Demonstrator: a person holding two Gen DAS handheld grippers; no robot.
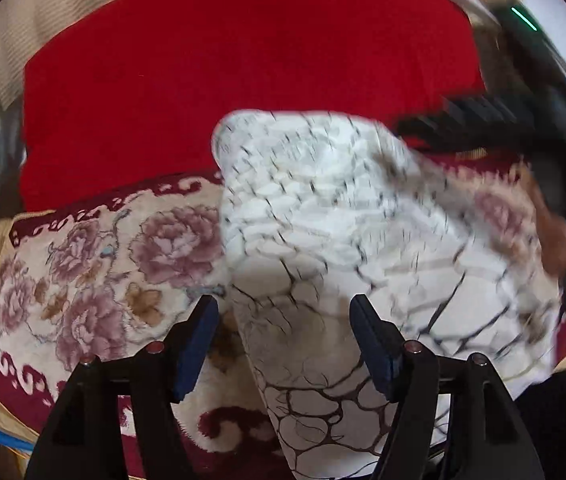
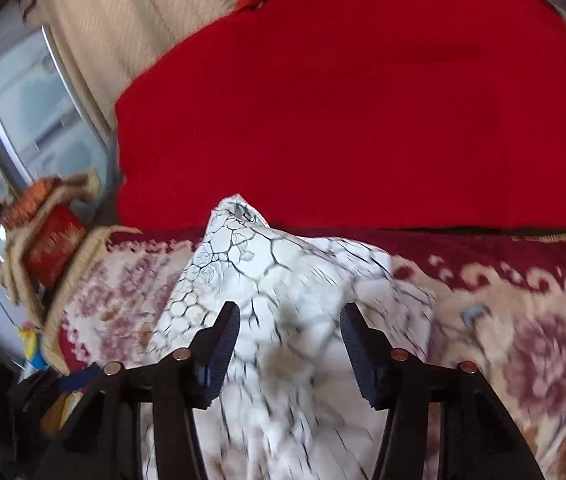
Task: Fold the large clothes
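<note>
A white garment (image 1: 323,220) with a dark crackle print lies crumpled on the floral sofa seat cover (image 1: 95,264). My left gripper (image 1: 285,316) hangs open over the garment's near left edge. Its left finger (image 1: 199,340) is over the seat cover and its right finger (image 1: 375,344) is over the cloth, with neither pad pressing. In the right wrist view the same garment (image 2: 267,272) rises to a small peak. My right gripper (image 2: 289,314) stands open above it with the cloth lying under the gap. The right tool's blurred black housing (image 1: 523,92) shows at upper right.
A red back cushion (image 1: 243,60) (image 2: 363,120) stands behind the seat. Beige ribbed fabric (image 2: 123,12) hangs further back. At the sofa's left end sit a red box (image 2: 53,248) and a rope-wrapped bundle (image 2: 23,208), before a glass pane (image 2: 31,112).
</note>
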